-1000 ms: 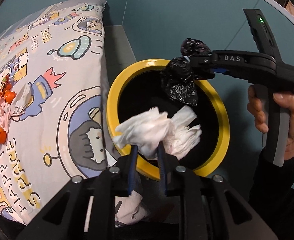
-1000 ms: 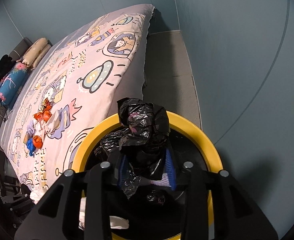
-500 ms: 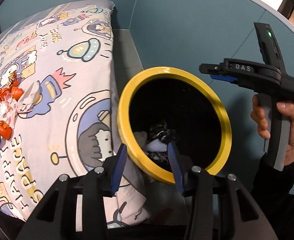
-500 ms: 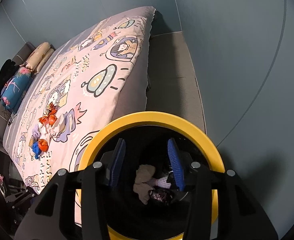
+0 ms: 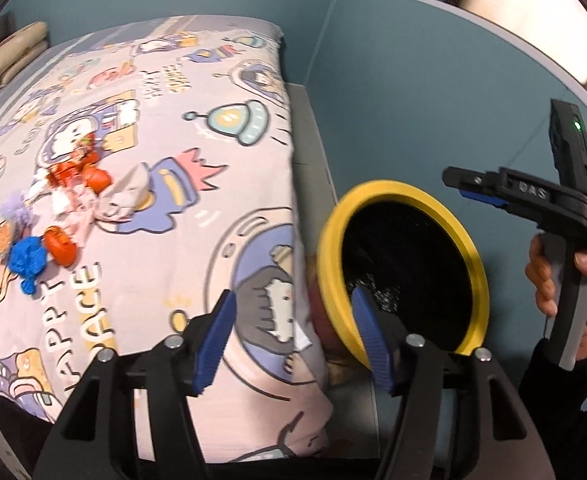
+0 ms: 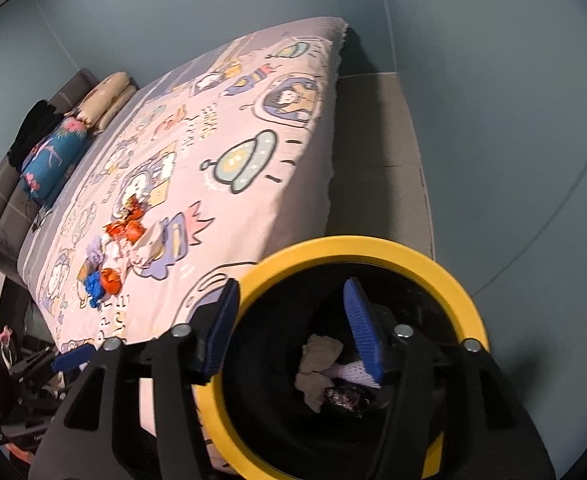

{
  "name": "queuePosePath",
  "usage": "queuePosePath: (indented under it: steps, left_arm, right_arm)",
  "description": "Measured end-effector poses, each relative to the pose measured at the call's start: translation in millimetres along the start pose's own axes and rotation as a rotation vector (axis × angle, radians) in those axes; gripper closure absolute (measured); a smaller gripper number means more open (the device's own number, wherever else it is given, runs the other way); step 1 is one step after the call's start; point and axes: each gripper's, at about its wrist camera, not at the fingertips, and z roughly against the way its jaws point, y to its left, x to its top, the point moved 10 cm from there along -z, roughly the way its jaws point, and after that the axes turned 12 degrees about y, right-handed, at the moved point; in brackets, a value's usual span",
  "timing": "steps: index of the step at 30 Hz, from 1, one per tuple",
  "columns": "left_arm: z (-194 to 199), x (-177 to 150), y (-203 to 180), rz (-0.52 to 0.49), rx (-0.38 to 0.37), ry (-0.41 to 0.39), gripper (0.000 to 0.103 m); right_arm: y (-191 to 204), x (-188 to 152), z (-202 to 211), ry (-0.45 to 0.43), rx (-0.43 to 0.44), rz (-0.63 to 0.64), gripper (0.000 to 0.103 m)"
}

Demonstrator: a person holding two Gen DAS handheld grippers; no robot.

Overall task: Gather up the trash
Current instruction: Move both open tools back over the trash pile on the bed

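A yellow-rimmed black bin stands on the floor against the bed's side. Inside it lie a crumpled white tissue and a black bag scrap. My left gripper hangs over the bed edge beside the bin's rim, jaws opening, nothing between them. My right gripper is above the bin mouth, jaws opening and empty; in the left wrist view it is held by a hand at the right. A heap of trash in orange, blue, white and purple lies on the bedspread.
The bed carries a cartoon space-print cover, with pillows at its far end. A grey strip of floor runs between the bed and the blue-grey wall. Dark clutter sits off the bed's near corner.
Both grippers let go: the white tissue and the black bag dropped into the bin. Jaws have widened. The left gripper swung left toward the bed; the right rose slightly.
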Motion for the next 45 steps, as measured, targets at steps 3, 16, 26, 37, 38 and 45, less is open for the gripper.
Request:
queuePosePath:
  steps: [3, 16, 26, 37, 38, 45]
  left_arm:
    - [3, 0, 17, 0.036, 0.011, -0.012, 0.042]
    - [1, -18, 104, 0.197, 0.055, -0.004, 0.037]
    - [9, -26, 190, 0.325, 0.114, -0.002, 0.030]
    - [19, -25, 297, 0.511, 0.149, -0.013, 0.025]
    - [18, -26, 308, 0.533, 0.155, -0.010, 0.025]
    - [13, -23, 364, 0.630, 0.182, 0.019, 0.025]
  right_arm:
    - [14, 1, -5, 0.007, -0.007, 0.030, 0.042]
    - [61, 0, -36, 0.062, 0.006, 0.112, 0.027]
    - [117, 6, -90, 0.154, 0.030, 0.176, 0.023]
    - [212, 22, -162, 0.281, 0.114, 0.288, 0.017]
    - [219, 22, -168, 0.291, 0.114, 0.297, 0.015]
    - [256, 31, -204, 0.339, 0.100, 0.348, 0.014]
